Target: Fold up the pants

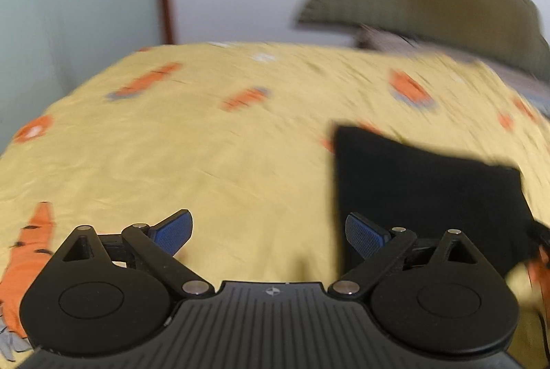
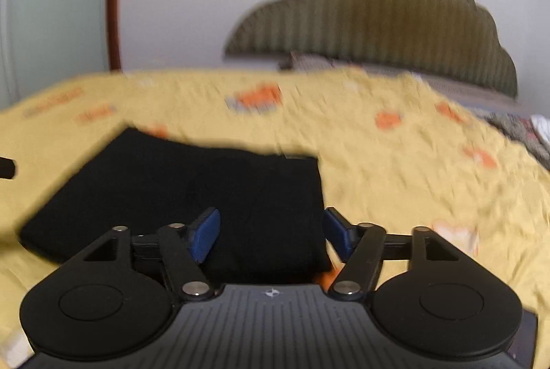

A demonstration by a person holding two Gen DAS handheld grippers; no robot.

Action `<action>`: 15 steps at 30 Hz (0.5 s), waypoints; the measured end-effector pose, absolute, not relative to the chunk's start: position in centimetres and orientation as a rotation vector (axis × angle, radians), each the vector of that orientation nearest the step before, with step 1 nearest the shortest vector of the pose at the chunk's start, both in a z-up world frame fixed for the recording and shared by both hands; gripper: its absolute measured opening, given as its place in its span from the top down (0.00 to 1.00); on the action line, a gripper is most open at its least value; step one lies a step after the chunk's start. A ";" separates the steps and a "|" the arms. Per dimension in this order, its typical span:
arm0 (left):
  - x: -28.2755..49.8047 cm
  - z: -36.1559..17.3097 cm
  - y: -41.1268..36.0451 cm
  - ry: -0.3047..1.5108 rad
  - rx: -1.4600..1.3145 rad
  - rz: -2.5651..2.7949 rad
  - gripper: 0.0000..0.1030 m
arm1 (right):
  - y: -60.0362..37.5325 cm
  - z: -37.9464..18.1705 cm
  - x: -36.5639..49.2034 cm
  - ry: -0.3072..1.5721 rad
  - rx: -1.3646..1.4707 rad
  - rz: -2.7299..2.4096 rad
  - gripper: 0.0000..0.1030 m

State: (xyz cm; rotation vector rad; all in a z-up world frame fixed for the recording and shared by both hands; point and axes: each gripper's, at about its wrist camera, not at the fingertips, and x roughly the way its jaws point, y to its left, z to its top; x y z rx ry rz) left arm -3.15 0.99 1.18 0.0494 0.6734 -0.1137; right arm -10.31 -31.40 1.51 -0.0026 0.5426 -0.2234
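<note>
Two wrist cameras looking low over the bed
Both are facing the headboard, sharing the folded black pants.

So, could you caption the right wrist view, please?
Open right gripper above folded black pants on a yellow bedsheet.

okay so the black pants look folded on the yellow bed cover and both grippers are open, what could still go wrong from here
1. The right gripper is open with its fingers low over the near edge of the black pants; pulling away could snag the top layer and undo the fold.
2. The yellow bed cover is wrinkled and soft, so the bundle might slump.
3. The left gripper, open beside the pants, could nudge their edge if it swings toward them.
</note>
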 end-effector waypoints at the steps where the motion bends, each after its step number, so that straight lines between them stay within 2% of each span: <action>1: -2.6 1.4 1.4 0.672 0.040 -0.091 0.05 | -30.5 2.1 -10.0 0.542 -0.021 -0.188 0.22; 8: -2.7 0.3 3.1 0.756 0.074 -0.178 0.06 | -23.2 1.4 -10.8 0.586 0.099 0.347 0.21; 12: -5.2 -1.5 2.2 0.754 0.200 -0.364 0.05 | -22.3 -0.1 -11.5 0.600 -0.088 0.207 0.21; 15: -6.9 -2.5 0.5 0.698 0.319 -0.436 0.05 | -24.2 -0.3 -11.7 0.588 -0.090 0.055 0.21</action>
